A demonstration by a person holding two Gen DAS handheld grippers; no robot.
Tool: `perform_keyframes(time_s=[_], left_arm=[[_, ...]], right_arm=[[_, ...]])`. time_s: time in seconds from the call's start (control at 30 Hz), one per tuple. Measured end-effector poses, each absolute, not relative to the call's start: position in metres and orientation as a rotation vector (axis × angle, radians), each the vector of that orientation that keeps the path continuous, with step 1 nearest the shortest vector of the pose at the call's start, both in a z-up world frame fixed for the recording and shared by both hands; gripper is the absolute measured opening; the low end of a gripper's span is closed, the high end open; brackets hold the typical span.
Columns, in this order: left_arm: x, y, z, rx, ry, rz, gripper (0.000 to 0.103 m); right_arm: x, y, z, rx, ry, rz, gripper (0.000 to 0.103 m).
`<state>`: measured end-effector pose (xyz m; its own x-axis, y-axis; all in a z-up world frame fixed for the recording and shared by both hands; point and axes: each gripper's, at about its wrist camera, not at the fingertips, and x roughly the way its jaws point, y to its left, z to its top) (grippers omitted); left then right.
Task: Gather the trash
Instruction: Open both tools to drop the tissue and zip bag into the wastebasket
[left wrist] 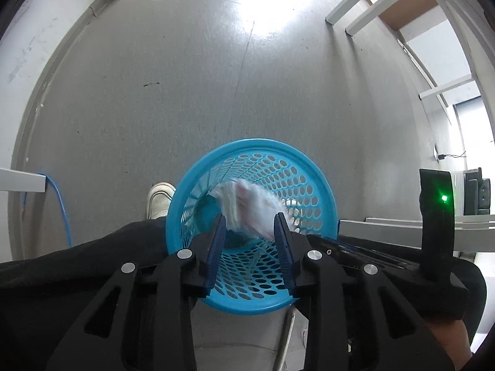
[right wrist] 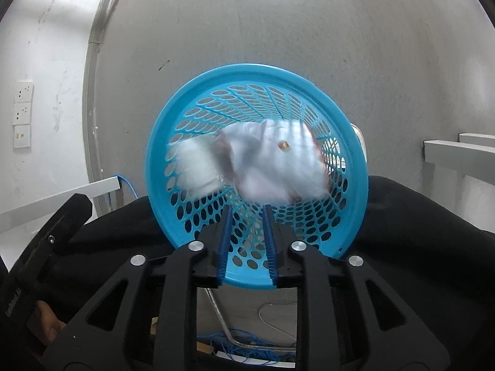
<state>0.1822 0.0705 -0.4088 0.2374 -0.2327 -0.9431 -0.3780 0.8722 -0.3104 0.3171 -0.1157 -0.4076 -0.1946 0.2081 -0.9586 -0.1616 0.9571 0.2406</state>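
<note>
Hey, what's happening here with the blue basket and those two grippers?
A person holds a gripper in each hand over a blue perforated basket that seems to rest against their dark-clothed lap. Both the left gripper and the right gripper point down into it with jaws apart and nothing between the pads. Blurred white wrappers and another white piece sit in the basket's mouth, apparently dropping in.

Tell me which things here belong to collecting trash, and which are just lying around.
For the job:
- blue basket
- white crumpled trash, blurred, over the basket mouth
- left claw and right claw, both open

Just lying about:
- blue cable
- wall sockets
- white shoe
</note>
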Motion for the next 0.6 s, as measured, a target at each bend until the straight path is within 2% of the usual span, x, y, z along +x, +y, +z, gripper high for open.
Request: perform_keyframes(time_s=[0.43, 0.6], left_arm=[[0.172, 0.066, -0.392, -0.52, 1.328, 0.138, 0.032], [0.162, 0.064, -0.377, -0.495, 1.298, 0.149, 0.033]], right_arm=[[0.295, -0.105, -0.36, -0.135, 1.591, 0.378, 0.035], [0.283, -0.104, -0.333, -0.18, 1.521, 0.412, 0.036]])
